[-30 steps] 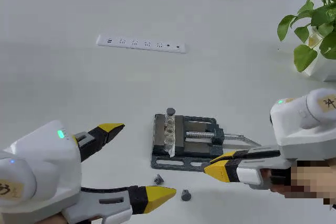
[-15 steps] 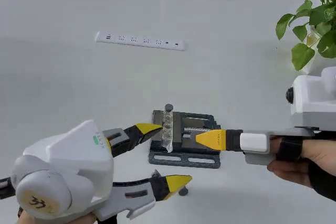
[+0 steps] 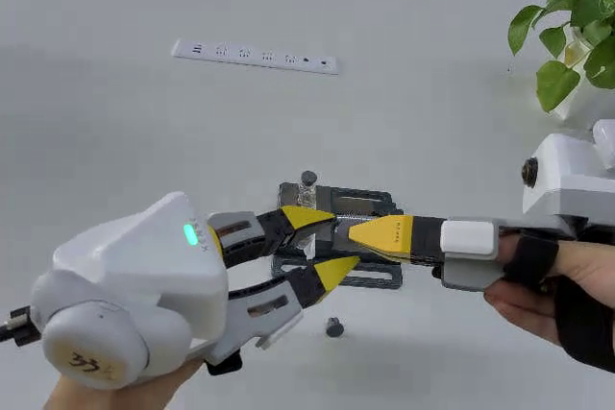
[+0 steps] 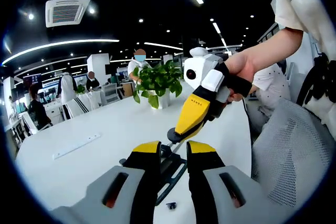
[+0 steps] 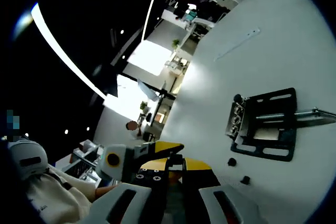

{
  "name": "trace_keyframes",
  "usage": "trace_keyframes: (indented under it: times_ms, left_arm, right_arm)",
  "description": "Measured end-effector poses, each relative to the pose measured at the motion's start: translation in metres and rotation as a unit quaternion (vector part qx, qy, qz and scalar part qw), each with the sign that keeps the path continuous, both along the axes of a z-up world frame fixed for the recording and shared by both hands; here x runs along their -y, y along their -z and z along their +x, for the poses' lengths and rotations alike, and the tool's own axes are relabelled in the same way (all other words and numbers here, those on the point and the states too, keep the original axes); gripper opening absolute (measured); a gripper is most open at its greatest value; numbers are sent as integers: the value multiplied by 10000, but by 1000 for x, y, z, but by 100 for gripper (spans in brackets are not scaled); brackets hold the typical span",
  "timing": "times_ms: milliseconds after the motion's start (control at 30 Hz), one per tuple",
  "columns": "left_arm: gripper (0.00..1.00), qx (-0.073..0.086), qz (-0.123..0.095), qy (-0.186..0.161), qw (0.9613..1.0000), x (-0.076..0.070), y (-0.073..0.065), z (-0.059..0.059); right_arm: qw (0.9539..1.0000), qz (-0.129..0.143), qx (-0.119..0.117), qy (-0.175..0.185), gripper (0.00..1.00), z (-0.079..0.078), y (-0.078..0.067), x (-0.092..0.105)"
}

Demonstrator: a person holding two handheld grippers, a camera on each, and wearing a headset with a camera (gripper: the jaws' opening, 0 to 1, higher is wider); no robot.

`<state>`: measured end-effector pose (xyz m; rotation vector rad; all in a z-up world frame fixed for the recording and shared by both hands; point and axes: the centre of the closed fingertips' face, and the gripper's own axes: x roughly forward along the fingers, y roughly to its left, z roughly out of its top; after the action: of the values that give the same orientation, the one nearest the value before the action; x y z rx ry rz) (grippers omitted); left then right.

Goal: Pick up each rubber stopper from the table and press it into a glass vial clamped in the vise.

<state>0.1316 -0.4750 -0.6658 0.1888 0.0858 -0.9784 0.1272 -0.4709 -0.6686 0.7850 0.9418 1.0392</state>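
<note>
Left claw (image 3: 327,242) parted, hiding one loose stopper (image 5: 231,162)

Open-plan office. Big white table (image 3: 144,141) with a power strip (image 3: 255,56) lying on it and a potted plant (image 3: 567,36) at the far corner. Overhead in the left gripper view: cassette AC unit (image 4: 67,11), long curved LED strips (image 4: 58,45), recessed downlights (image 4: 140,20). Further back, more tables and chairs (image 4: 79,106), several people (image 4: 38,113) sitting or standing among them. Mesh-back office chair (image 4: 286,150) close on the right. Right gripper view: same kind of bright, deep floor (image 5: 157,56) with long ceiling lights.
</note>
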Motion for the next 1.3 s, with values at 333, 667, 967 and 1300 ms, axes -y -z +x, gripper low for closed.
trace_keyframes:
  times_ms: [333, 667, 967, 1300]
  left_arm:
    - [5, -46, -104, 50, 9999, 0, -2, -3]
    - [4, -152, -177, 133, 9996, 2, 0, -8]
    - [3, -295, -228, 199, 9991, 3, 3, -11]
    - [3, -628, -81, 193, 9978, 1, 18, -14]
  right_arm:
    - [9990, 321, -312, 65, 5, -4, 0, -6]
    - [9987, 358, -359, -60, 6, -6, 1, -1]
    - [9995, 181, -226, -120, 9, -5, 7, 3]
    - [9921, -812, 807, -513, 19, -6, 10, 10]
